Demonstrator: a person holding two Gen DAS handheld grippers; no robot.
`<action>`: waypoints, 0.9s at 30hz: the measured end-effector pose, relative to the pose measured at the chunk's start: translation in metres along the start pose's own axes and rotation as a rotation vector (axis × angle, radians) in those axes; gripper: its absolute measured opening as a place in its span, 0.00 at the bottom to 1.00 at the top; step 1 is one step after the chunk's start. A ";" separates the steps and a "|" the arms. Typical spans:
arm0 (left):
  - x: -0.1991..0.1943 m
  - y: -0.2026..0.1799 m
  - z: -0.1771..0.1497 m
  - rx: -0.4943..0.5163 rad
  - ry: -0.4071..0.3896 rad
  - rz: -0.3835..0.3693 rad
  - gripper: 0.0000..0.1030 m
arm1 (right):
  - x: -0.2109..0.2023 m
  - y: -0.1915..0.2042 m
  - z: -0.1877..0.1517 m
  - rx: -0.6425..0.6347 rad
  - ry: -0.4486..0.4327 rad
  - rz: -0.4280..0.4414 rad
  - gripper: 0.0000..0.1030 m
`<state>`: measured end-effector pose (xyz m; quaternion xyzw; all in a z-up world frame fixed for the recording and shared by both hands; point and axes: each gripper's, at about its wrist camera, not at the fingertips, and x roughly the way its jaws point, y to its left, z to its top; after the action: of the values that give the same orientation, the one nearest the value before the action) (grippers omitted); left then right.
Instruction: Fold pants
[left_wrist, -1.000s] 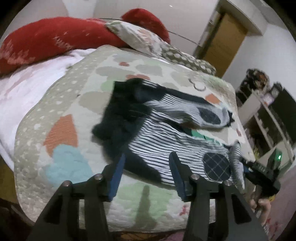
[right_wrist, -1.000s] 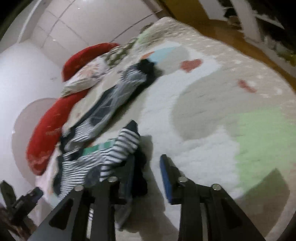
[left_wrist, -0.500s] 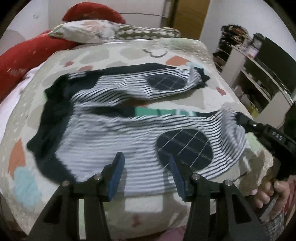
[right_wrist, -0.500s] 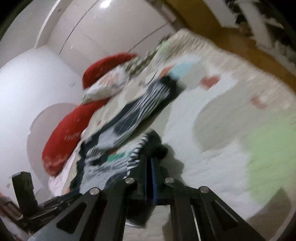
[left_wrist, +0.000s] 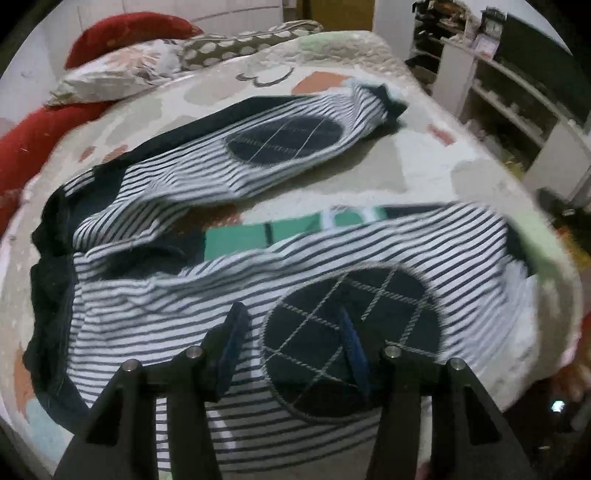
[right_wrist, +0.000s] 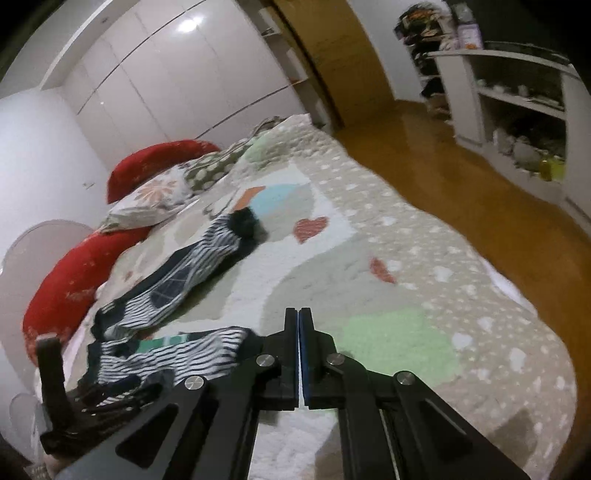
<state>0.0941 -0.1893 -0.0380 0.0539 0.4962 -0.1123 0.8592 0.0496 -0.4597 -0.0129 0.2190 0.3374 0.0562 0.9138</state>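
Observation:
Striped navy-and-white pants (left_wrist: 177, 325) lie spread across the bed quilt (left_wrist: 424, 173), each leg bearing a dark oval knee patch (left_wrist: 351, 343). My left gripper (left_wrist: 293, 336) hovers open just over the near leg, its blue pads straddling the left edge of that patch, with no cloth pinched. In the right wrist view the near leg (right_wrist: 184, 354) runs from the left up to my right gripper (right_wrist: 298, 332). That gripper is shut, and the leg's dark cuff (right_wrist: 253, 338) disappears behind its left finger. The far leg (right_wrist: 192, 269) lies flat beyond.
Red bolsters (right_wrist: 66, 284) and patterned pillows (right_wrist: 147, 203) line the head of the bed. White shelving (right_wrist: 517, 110) stands across a wooden floor (right_wrist: 461, 192) to the right. The bed's right side (right_wrist: 406, 332) holds only the quilt.
My right gripper closed on the near leg's cuff and lifted a little. My left gripper swung along the bed and dropped closer, from the waist end to over the near knee patch.

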 end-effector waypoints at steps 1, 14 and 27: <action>-0.007 0.004 0.006 -0.016 -0.010 -0.026 0.49 | 0.003 0.002 0.002 -0.005 0.009 0.010 0.04; 0.046 0.027 0.152 -0.108 -0.027 0.035 0.63 | 0.120 0.016 0.103 0.003 0.190 0.110 0.55; 0.103 0.027 0.151 -0.060 0.050 0.056 0.70 | 0.198 0.037 0.109 -0.121 0.303 -0.044 0.07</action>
<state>0.2774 -0.2083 -0.0517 0.0449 0.5190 -0.0718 0.8506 0.2726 -0.4162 -0.0397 0.1453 0.4720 0.0888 0.8650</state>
